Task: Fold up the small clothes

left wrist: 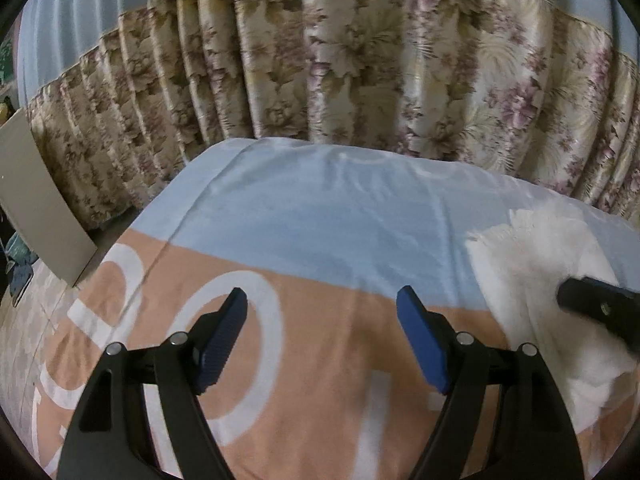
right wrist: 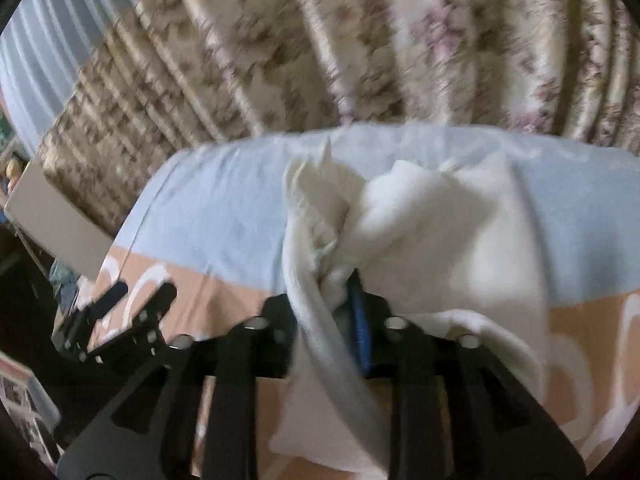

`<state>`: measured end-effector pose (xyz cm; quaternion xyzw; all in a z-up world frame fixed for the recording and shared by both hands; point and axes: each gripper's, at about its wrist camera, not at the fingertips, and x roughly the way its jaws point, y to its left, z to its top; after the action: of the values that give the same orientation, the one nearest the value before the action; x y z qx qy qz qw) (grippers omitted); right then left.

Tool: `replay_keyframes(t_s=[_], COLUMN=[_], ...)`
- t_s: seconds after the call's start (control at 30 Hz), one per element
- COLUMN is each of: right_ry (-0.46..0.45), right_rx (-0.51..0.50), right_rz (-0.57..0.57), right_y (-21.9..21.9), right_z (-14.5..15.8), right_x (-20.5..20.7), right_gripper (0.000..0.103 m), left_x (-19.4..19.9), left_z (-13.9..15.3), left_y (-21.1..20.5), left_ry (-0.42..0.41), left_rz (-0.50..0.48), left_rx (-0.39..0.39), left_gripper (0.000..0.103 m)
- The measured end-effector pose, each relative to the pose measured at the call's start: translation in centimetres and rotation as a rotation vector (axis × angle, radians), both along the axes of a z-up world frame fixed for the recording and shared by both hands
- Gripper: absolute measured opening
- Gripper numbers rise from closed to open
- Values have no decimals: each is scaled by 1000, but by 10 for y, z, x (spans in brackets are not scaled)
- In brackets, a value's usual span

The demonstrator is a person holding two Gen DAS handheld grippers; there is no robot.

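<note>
Left tongs [left wrist: 322,300]: blue pads spread wide apart, nothing between them, angled forward and down over the bed.
Right tongs [right wrist: 344,304]: closed tight, white cloth [right wrist: 420,216] pinched between the pads; view motion-blurred.

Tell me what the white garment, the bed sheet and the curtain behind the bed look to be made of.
White garment: soft, fuzzy knit or fleece, matte, judging by its frayed fringe and thick, limp bunching in the right claw.
Bed sheet: thin woven cotton by its look, matte, with fine creases and a flat print.
Curtain: satiny woven fabric, likely synthetic; the pleats catch shiny highlights over the floral pattern.
</note>
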<state>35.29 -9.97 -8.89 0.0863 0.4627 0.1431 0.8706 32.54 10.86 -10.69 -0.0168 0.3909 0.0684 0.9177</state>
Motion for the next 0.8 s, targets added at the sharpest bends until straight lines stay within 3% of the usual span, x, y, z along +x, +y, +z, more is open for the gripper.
replay_keyframes(t_s=[0.1, 0.2, 0.33, 0.37, 0.53, 0.6, 0.73, 0.77, 0.8], right_ry=[-28, -110, -163, -147, -81, -90, -64, -66, -79], right_rx=[62, 83, -5, -29, 17, 35, 63, 67, 56], right_rz=[84, 57, 0, 8, 99, 102, 94, 102, 117], right_y=[14, -4, -36, -43, -58, -61, -63, -59, -54], right_z=[6, 32, 49, 45, 14, 10, -3, -5, -5], right_x=[-15, -29, -34, -33, -56, -66, -72, -74, -74], right_gripper=[46, 49, 53, 58, 59, 67, 68, 59, 30], left_x=[-3, -4, -4, -4, -5, -6, -7, -8, -8], left_z=[2, 9, 21, 22, 27, 27, 26, 26, 26], left_y=[8, 5, -16, -20, -37, -39, -40, -41, -41], left_ry=[-3, -11, -27, -29, -31, -29, -22, -20, -22], left_rz=[11, 3, -35, -42, -65, -66, -61, -61, -62], left_rx=[1, -10, -14, -14, -9, -1, -2, -1, 2], left_gripper=[78, 78, 78, 78, 78, 78, 78, 78, 78])
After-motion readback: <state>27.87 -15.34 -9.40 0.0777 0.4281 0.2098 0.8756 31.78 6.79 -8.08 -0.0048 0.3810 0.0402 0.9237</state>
